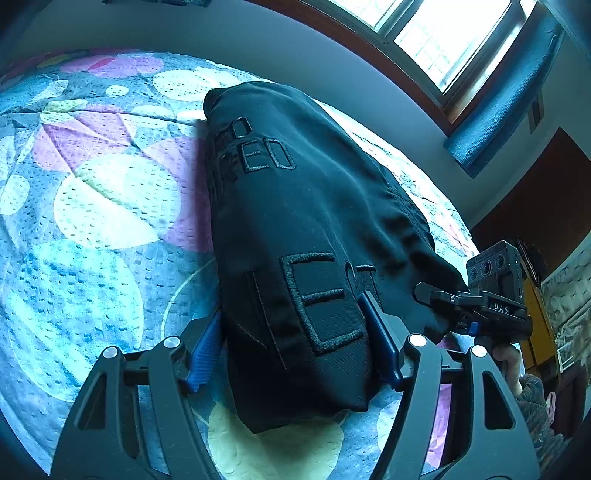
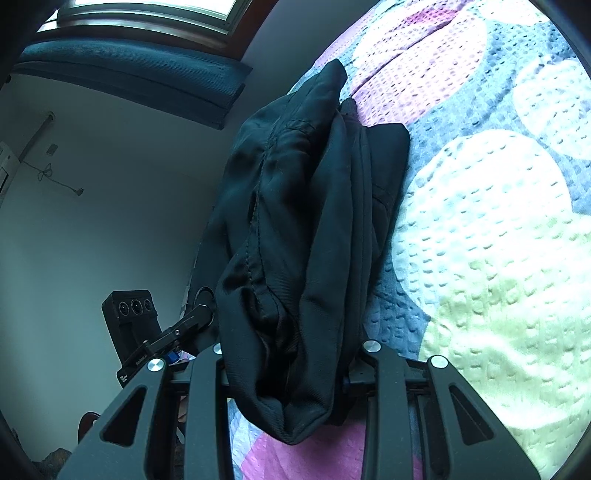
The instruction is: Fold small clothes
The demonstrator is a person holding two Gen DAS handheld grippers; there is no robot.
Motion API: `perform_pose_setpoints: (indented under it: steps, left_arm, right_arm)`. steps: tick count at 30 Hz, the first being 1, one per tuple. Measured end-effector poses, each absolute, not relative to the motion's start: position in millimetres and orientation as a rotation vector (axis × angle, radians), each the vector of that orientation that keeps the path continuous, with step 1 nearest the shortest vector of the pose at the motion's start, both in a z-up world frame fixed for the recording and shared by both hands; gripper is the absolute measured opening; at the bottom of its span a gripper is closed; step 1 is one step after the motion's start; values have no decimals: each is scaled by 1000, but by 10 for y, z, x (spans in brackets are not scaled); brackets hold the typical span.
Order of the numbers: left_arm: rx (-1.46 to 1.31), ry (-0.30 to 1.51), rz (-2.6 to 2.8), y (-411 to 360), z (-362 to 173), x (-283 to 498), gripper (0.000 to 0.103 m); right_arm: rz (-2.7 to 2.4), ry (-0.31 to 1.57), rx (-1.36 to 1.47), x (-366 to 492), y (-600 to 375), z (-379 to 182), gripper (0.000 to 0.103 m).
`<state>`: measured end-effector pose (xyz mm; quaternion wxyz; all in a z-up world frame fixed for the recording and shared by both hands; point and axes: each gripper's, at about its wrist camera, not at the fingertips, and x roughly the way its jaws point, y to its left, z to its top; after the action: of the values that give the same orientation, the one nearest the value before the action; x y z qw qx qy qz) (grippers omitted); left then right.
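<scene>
A folded black garment [image 1: 306, 236] with stitched letters lies on the patterned bedspread [image 1: 96, 206]. My left gripper [image 1: 295, 350] has its blue pads [image 1: 205, 350] on both sides of the garment's near end, closed on the thick fold. My right gripper [image 1: 443, 295] shows at the right of the left wrist view, at the garment's other edge. In the right wrist view the garment [image 2: 306, 236] is bunched between my right gripper [image 2: 291, 369] fingers, which are shut on it. The left gripper [image 2: 184, 325] shows there at lower left.
The bedspread [image 2: 498, 221] spreads to the right in the right wrist view. A grey wall [image 2: 110, 221] and a window [image 1: 443, 33] lie beyond the bed. A wooden door [image 1: 546, 192] and furniture stand at the right.
</scene>
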<state>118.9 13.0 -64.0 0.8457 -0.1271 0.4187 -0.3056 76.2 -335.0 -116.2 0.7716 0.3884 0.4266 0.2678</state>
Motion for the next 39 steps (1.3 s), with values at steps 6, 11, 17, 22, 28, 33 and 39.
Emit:
perform_pose_setpoints:
  steps: [6, 11, 17, 22, 28, 33, 39]
  left_arm:
    - [-275, 879, -640, 126, -629, 1186, 69]
    - [-274, 878, -635, 135, -617, 1137, 68]
    - [-265, 878, -650, 130, -651, 1174, 70]
    - [-264, 867, -654, 130, -655, 1151, 72]
    - [-224, 816, -618, 111, -622, 1073, 80]
    - [-150, 770, -575, 78, -569, 924, 88]
    - [-134, 753, -523, 129, -547, 796, 93]
  right_arm:
    - [579, 916, 829, 733, -3339, -1125, 31]
    - [583, 918, 825, 691, -3314, -1113, 31]
    - [585, 922, 822, 733, -3297, -1129, 31]
    - [588, 925, 829, 760, -3296, -1134, 31]
    - [597, 916, 832, 760, -3302, -1133, 33]
    - [589, 893, 829, 707, -3314, -1122, 37]
    - [560, 852, 851, 580, -3371, -1104, 44]
